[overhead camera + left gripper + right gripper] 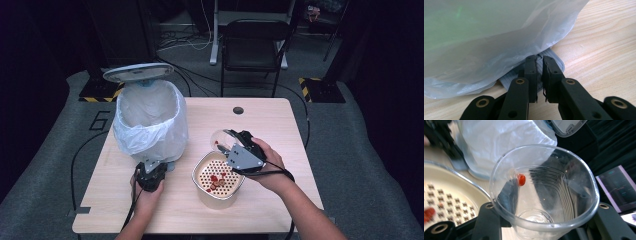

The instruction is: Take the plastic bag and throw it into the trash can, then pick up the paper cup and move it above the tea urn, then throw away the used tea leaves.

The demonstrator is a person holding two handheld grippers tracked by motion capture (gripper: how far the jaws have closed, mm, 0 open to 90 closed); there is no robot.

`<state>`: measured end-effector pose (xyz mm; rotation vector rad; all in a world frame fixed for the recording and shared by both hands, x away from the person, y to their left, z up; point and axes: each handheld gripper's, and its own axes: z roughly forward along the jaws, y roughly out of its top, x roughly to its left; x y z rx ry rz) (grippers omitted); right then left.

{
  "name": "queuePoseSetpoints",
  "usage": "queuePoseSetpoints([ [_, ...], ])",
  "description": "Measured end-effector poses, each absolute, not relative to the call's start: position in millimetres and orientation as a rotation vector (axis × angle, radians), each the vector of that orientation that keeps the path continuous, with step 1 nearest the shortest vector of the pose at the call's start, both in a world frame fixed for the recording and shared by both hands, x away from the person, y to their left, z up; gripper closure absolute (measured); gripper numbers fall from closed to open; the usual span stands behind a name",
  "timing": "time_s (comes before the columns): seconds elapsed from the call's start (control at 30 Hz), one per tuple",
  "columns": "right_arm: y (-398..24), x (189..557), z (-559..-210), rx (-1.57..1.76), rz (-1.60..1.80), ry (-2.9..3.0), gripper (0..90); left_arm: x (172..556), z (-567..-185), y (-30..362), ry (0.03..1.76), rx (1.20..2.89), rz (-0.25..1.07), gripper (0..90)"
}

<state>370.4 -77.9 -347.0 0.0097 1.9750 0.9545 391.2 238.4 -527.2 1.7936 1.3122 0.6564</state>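
Left gripper (539, 75): jaws together, pressed on grey ribbed pedal (554, 60) under white-bagged bin (150, 120). Metal perforated strainer bowl (218, 177), centre. Right gripper (235, 145): clamped on clear plastic cup (544, 192), red bit (521, 180) stuck inside. Risk: pedal slip, lid dropped shut.

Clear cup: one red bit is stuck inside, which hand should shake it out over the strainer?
Right. The right tool already grips the clear cup, beside the strainer bowl, with the red piece stuck to its wall. The left tool is shut at the bin pedal.
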Motion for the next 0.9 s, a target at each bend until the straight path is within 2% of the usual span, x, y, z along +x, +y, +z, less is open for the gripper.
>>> queuePoseSetpoints([
  [0.57, -80.3, 380.2, -344.1, 0.233, 1.244, 2.100, 48.3, 391.2, -527.1, 238.6, 1.312, 1.795, 0.655, 82.4],
  [0.9, -84.4, 395.4, -330.8, 0.395, 1.428, 2.120, 48.4, 391.3, -527.1, 238.6, 1.311, 1.795, 0.658, 82.4],
])
